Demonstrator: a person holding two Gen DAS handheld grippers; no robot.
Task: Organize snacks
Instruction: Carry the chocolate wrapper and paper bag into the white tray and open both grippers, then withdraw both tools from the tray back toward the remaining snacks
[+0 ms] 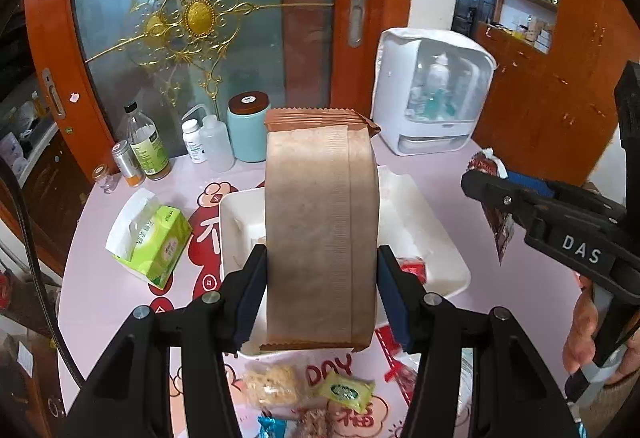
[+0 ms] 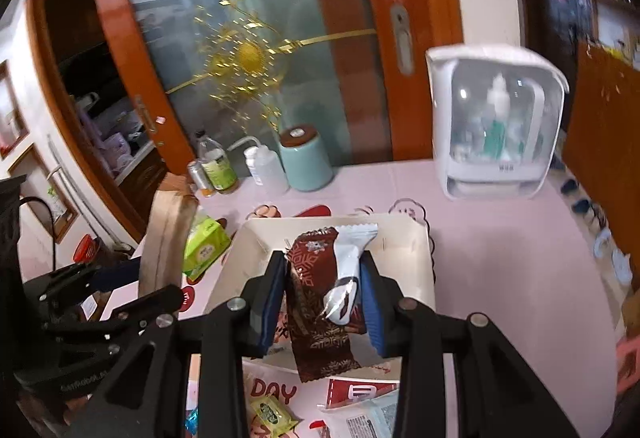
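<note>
We hold a snack in each tool, and both hang over the white tray (image 1: 444,238) on the pink table (image 1: 100,286). Our left gripper (image 1: 320,294) pinches the brown paper snack bag (image 1: 322,234) across its width, the bag's long axis running straight ahead from the fingers, its crimped end farthest from us. Our right gripper (image 2: 322,302) clamps a dark red snack packet (image 2: 316,302) together with a white and silver wrapper (image 2: 348,262), their long axis also pointing forward and tipping down toward the tray's open floor. The tray lies directly below and ahead of both loads, so we judge the next move a short descent; the right packet looks nearer the tray's middle. Loose snacks, among them a green candy packet (image 1: 347,392), lie on the table nearer to us.
</note>
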